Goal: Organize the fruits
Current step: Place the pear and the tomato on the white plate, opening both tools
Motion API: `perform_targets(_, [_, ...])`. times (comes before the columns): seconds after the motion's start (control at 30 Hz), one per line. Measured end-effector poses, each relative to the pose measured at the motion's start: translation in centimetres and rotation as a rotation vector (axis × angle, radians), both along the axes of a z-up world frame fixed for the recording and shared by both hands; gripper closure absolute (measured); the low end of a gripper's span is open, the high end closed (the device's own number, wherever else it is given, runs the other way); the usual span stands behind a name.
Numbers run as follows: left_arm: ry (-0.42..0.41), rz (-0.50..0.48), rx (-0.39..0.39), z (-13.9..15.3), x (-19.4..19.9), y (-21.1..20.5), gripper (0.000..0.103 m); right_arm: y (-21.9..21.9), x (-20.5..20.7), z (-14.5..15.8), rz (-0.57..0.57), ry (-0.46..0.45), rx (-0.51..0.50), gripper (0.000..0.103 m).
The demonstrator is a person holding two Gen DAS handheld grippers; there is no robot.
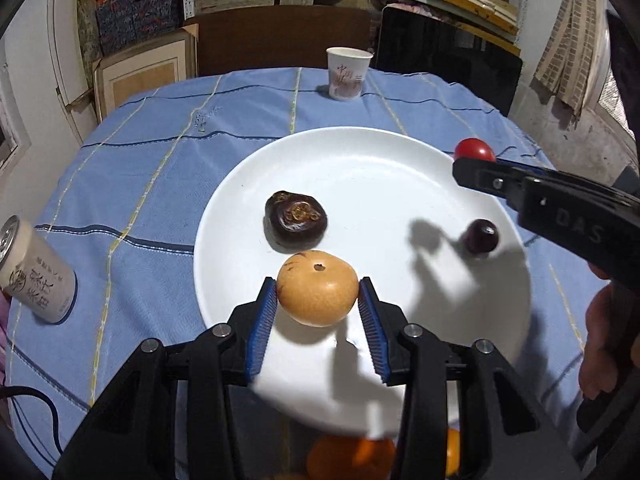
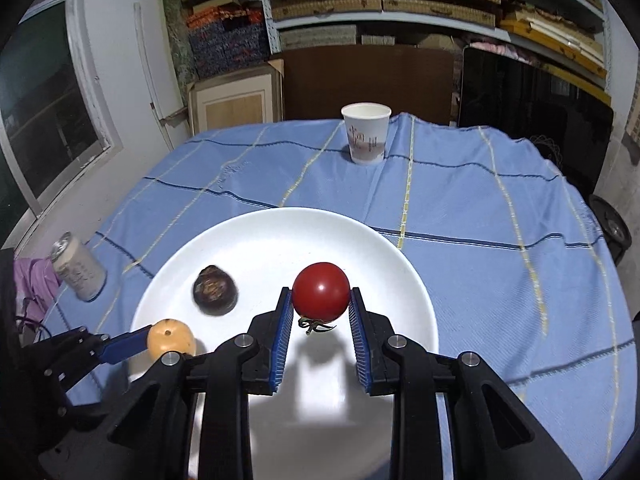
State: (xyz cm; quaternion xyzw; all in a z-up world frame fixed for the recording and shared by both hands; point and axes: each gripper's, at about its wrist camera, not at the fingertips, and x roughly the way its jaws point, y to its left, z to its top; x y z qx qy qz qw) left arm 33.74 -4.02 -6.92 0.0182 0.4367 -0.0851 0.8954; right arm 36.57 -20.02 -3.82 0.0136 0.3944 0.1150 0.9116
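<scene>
Mid-carry over plate (image 1: 240, 184): left gripper (image 1: 318, 292) jaws clamped on pear (image 1: 318, 288), right gripper (image 2: 320, 300) on tomato (image 2: 321, 292). Next: lower, set down clear of fruit already there, release.

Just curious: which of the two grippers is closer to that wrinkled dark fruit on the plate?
Left. The left gripper, holding the yellow fruit, is just in front of the dark fruit. The right gripper, holding the tomato, is farther off to the side.
</scene>
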Motion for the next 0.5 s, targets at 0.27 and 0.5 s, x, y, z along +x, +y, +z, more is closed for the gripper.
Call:
perform_targets(0.27, [-0.017,0.001,0.001,0.3,1.2,0.4,0.04,0.2,2.2,-1.1,-0.006,0.021,0.003,0.056])
perform_targets(0.5, [-0.141,-0.034,0.021,4.2,-4.2,1.2,0.027,-1.5,-3.6,2.4,-0.017,-0.032,0.031,0.056])
